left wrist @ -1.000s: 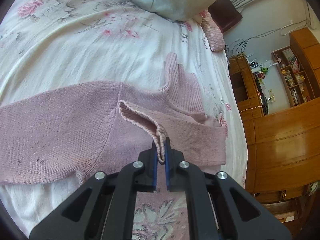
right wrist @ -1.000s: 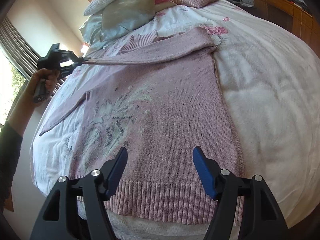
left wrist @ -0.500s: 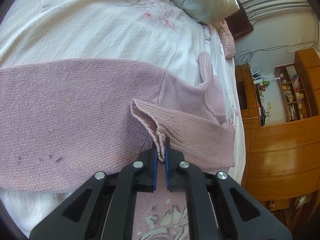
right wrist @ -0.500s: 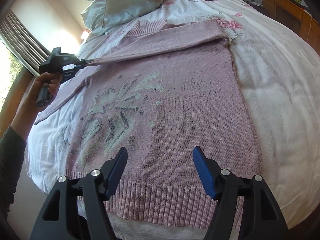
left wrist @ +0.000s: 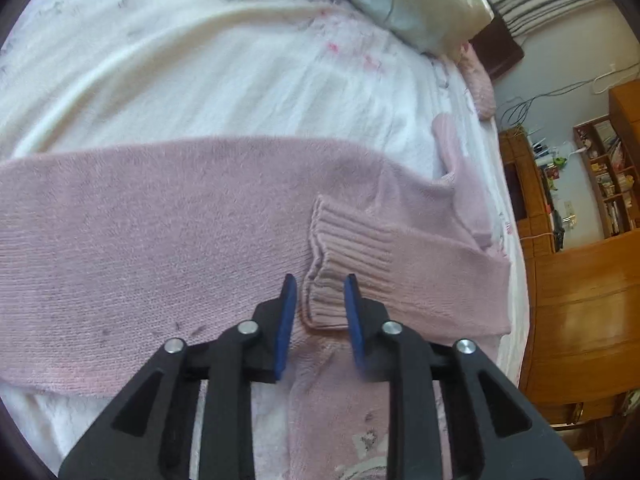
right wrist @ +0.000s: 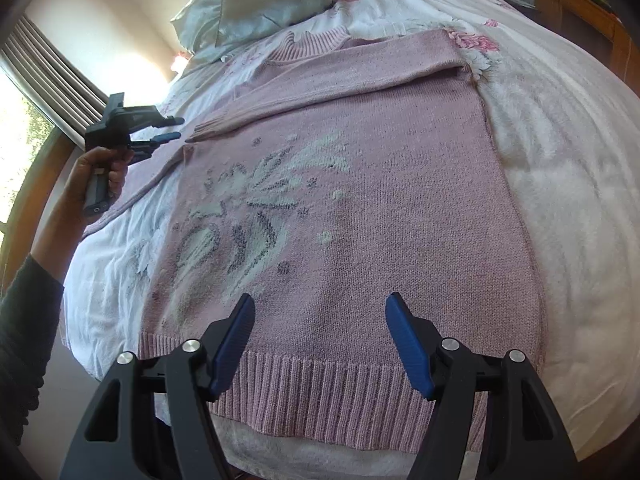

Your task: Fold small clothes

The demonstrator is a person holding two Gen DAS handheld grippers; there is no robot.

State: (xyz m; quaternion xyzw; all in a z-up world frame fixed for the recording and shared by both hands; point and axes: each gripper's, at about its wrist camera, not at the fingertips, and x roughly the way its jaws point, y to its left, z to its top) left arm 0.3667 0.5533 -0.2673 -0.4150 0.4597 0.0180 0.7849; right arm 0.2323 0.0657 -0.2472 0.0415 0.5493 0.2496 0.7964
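We find the left hand-held gripper (left wrist: 319, 292) open astride the sleeve cuff (left wrist: 340, 268), not clamping; the right hand-held gripper (right wrist: 320, 332) open above the pink sweater (right wrist: 360, 208) hem.

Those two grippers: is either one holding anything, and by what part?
Nothing. The left gripper is open, the sweater's ribbed cuff loose between its fingers; the right gripper hovers open above the hem.

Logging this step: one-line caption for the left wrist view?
Left claw open around the sleeve cuff, which lies across the pink sweater on the bed.
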